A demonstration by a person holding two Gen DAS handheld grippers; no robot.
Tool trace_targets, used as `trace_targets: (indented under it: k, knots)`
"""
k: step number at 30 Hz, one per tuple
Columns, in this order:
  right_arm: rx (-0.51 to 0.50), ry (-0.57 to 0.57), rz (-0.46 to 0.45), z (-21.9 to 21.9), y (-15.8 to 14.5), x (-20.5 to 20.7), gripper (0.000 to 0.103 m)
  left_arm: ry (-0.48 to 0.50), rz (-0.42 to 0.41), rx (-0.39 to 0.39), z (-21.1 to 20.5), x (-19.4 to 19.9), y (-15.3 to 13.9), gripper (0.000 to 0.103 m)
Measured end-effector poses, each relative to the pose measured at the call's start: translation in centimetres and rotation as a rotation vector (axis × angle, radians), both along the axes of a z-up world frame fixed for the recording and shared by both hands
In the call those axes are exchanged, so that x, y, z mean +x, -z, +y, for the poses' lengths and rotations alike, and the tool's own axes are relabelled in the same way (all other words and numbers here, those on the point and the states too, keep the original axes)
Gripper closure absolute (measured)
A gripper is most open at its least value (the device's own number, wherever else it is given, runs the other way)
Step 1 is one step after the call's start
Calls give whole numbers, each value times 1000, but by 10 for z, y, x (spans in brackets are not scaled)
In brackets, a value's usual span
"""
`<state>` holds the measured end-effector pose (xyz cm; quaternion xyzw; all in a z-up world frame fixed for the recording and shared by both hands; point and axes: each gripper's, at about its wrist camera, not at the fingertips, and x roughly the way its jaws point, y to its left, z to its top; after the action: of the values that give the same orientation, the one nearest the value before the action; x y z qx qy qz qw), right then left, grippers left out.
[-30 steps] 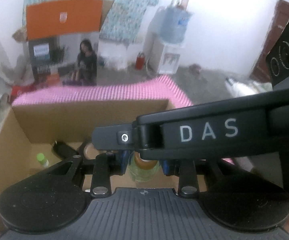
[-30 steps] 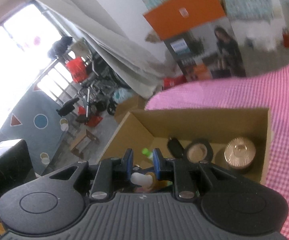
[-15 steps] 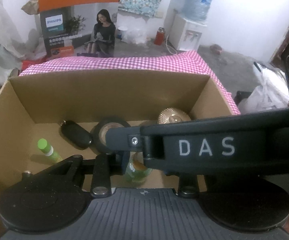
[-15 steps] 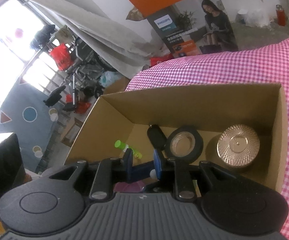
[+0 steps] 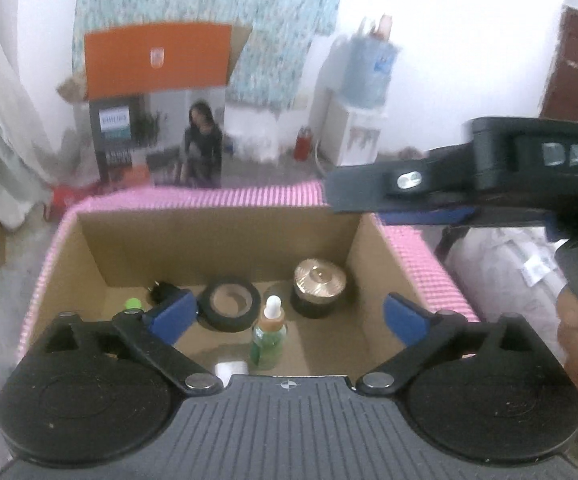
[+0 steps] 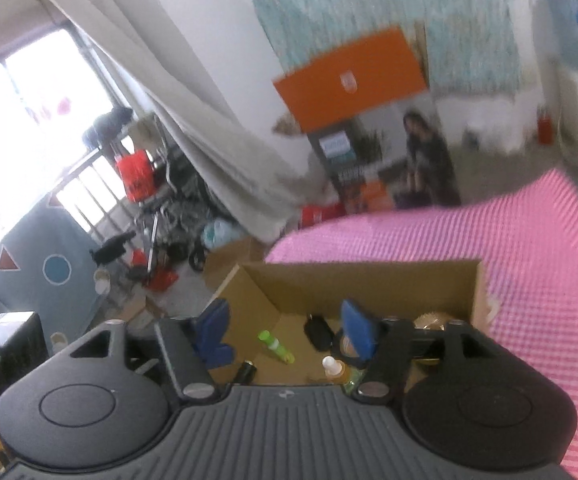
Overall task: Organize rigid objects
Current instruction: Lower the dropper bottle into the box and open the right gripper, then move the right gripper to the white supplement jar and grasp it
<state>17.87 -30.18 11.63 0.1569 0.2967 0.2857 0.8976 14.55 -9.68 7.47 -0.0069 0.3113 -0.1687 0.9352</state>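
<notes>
My left gripper (image 5: pixel 287 314) has just been opening and its blue pads now stand spread wide, nothing pressed between them; the green dropper bottle (image 5: pixel 269 338) stands upright on the floor of the cardboard box (image 5: pixel 217 224) in the gap between the pads, touching neither. Beside the bottle at the near edge, a small white thing (image 5: pixel 231 368) shows, too little of it to name. My right gripper (image 6: pixel 285 334) has just been opening too, its pads apart and empty above the same box. Just past the bottle lies a black roll of tape (image 5: pixel 231 306), with a black jar with a gold lid (image 5: pixel 319 286) to its right and a dark oval object (image 5: pixel 163 290) to its left, near a green-capped tube (image 6: pixel 275 346) that lies on its side. In the left view, the right tool crosses the upper right, above the box's far right corner. The box sits on a pink checked cloth (image 6: pixel 529 248). Farther off, on the floor, stands an orange-topped carton (image 5: pixel 157 108), and a water dispenser (image 5: pixel 363 92) against the white wall.
</notes>
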Motion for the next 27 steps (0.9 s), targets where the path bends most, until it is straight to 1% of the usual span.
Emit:
trace_targets:
  k: [2, 3, 4, 5, 8, 11, 14, 18, 20, 22, 25, 27]
  knots:
    - [4, 14, -49, -5, -9, -25, 15, 7, -42, 2, 5, -21, -6, 0]
    - [9, 15, -68, -8, -13, -37, 11, 10, -56, 6, 10, -29, -8, 0]
    - [18, 14, -82, -10, -15, -48, 4, 6, -71, 9, 15, -40, -9, 0]
    - [28, 10, -95, -12, -16, -56, 1, -3, -80, 9, 20, -49, -9, 0]
    - [56, -7, -126, -15, -16, -84, 0, -42, -95, 15, 36, -76, -3, 0]
    - [79, -30, -118, -11, -8, -100, 0, -94, -106, 29, 51, -94, 5, 0]
    - [97, -73, -65, 4, 6, -103, 0, -147, -92, 10, 69, -102, 12, 0]
    - [59, -127, 16, 33, 24, -97, 0, -214, -109, 7, 89, -113, 20, 0]
    - [41, -144, 37, 47, 31, -101, 0, -234, -112, 5, 97, -114, 24, 0]
    - [44, -163, 56, 59, 36, -101, 0, -253, -102, 10, 105, -112, 31, 0]
    - [55, -195, 88, 78, 47, -99, 1, -290, -73, 47, 110, -100, 46, 0]
    - [58, -202, 120, 89, 56, -94, 4, -308, -57, 81, 112, -93, 56, 0]
